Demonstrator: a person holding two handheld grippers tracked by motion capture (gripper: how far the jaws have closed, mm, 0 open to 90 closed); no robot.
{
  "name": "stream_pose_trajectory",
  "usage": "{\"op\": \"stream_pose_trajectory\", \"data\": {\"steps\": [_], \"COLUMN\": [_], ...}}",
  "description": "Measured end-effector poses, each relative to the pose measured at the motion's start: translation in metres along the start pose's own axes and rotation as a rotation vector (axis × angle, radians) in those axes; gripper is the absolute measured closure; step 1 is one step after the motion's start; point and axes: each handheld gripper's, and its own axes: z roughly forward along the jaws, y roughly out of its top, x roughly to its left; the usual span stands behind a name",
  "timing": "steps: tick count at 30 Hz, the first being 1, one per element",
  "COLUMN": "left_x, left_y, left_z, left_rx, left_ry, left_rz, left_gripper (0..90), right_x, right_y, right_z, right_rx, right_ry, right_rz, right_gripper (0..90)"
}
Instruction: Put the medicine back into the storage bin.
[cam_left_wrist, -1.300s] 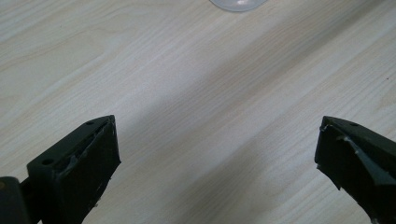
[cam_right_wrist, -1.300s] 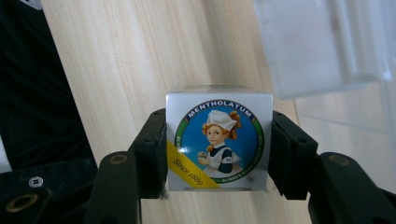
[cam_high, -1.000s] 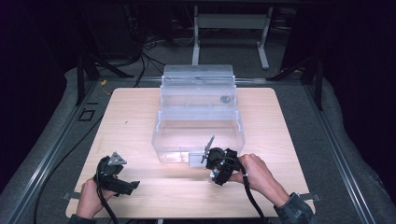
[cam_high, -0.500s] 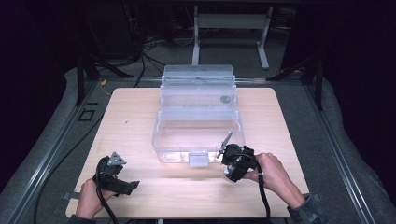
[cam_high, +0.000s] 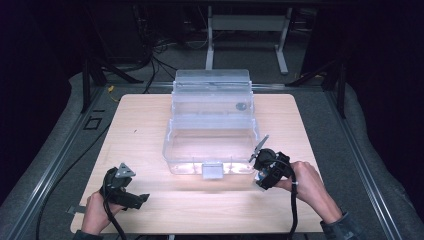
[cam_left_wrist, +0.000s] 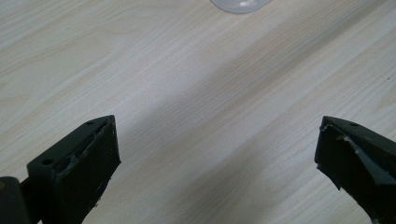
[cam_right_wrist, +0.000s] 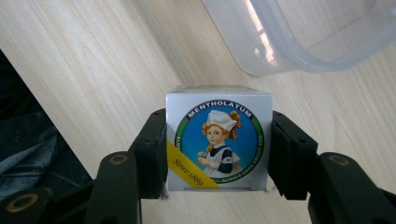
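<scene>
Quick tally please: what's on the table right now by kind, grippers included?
Clear plastic bins: 1, the lidded bin at mid-table.
Small boxes: 1, the Mentholatum box, clamped in the right gripper.
Grippers: 2, counting the left gripper, open over bare wood.
Total: 4.

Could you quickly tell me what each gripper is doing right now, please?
Left gripper: open, nothing between its jaws, over the bare table.
Right gripper: shut on a small box, beside the clear plastic bin.
</scene>
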Motion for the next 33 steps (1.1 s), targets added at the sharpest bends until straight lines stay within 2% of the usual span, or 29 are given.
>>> {"op": "stream_pose_trajectory", "data": {"steps": [10,14,28,33], "left_x": [0.0,0.0,0.0,0.0], "left_y": [0.002,0.002,0.002,0.002], "left_z": [0.001,0.001,0.001,0.001], "left_rx": [0.006,0.004,-0.006,-0.003], "left_ry": [-0.007,0.0,-0.004,-0.001], "left_rz": [0.008,0.007,0.016,0.02], "left_gripper": [0.1,0.1,0.1,0.2], "right_x": [-0.017,-0.024,-0.044,-0.047], "right_y": [-0.012,-0.014,-0.008,-0.004], "right_z": [-0.017,-0.021,-0.037,-0.043], "right_rx": [0.003,0.009,0.003,0.0], "right_ry": [-0.031,-0.043,-0.054,-0.078], "right_rz": [0.059,0.067,0.1,0.099], "right_gripper": [46.4,46.4,46.4,46.4]}}
